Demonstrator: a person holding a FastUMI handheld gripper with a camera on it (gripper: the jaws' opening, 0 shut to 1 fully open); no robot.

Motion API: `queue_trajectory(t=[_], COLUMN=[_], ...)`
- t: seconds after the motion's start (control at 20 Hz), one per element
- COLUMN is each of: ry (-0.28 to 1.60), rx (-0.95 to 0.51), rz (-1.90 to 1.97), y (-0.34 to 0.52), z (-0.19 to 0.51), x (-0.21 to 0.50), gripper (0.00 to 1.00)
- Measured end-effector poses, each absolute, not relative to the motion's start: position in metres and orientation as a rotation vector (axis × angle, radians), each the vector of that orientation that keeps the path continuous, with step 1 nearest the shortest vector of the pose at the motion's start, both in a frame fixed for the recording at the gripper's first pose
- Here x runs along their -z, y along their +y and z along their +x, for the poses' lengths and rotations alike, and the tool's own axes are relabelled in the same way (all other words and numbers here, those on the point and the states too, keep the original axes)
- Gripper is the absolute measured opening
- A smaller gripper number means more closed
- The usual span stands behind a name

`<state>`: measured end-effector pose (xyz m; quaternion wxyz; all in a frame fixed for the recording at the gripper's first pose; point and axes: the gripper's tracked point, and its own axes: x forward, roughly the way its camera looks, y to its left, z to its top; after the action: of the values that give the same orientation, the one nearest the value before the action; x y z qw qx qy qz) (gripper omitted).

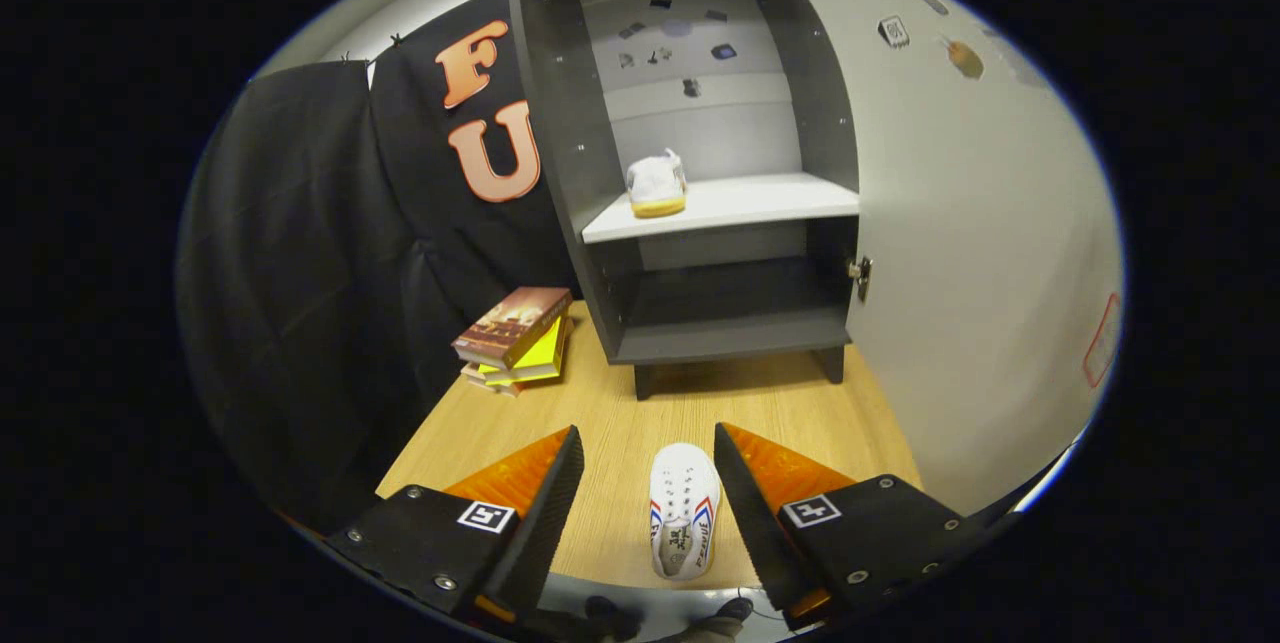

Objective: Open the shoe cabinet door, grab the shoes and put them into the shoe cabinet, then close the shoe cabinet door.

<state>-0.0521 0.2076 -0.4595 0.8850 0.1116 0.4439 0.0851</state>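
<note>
While the cabinet door is standing swung wide open beyond the right finger, I am lining the gripper up on the second shoe. The fingers are spread wide and pinching nothing; the white shoe is lying between them on the wooden table, toe pointing ahead toward the shoe cabinet, with a gap on each side, a little nearer the right finger. Well beyond the fingertips, the first shoe is already sitting on the pale shelf, toward its left end.

So I am judging this as the grab for the remaining shoe. To do it well, I am thinking of centring first, nudging slightly right so both fingers are meeting the sides together and the shoe is not skidding or twisting. I am wanting to come down low enough to catch the firmer lower side rather than the soft upper, which would probably just fold. The grip should be landing around the middle of the shoe's length, so it is not tipping toe-down when lifted.

The stack of books is sitting ahead of the left finger, beside the cabinet, so I am planning a straight path forward, lifting clear of the lower board and aiming for the free part of the shelf to the right of the placed shoe.
</note>
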Motion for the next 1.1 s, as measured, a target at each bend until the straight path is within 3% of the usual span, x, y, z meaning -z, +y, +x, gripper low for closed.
queue_trajectory(t=[0.3,0.6,0.9,1.1], ry=[1.138,1.211,1.226,1.154], rx=[-0.174,-0.142,-0.102,-0.029], rz=[0.236,0.171,0.11,0.101], y=[0.234,0.244,0.245,0.237], z=[-0.101,-0.123,-0.124,-0.121], x=[0.555,0.621,0.663,0.667], gripper=[0.78,0.66,0.45,0.26])
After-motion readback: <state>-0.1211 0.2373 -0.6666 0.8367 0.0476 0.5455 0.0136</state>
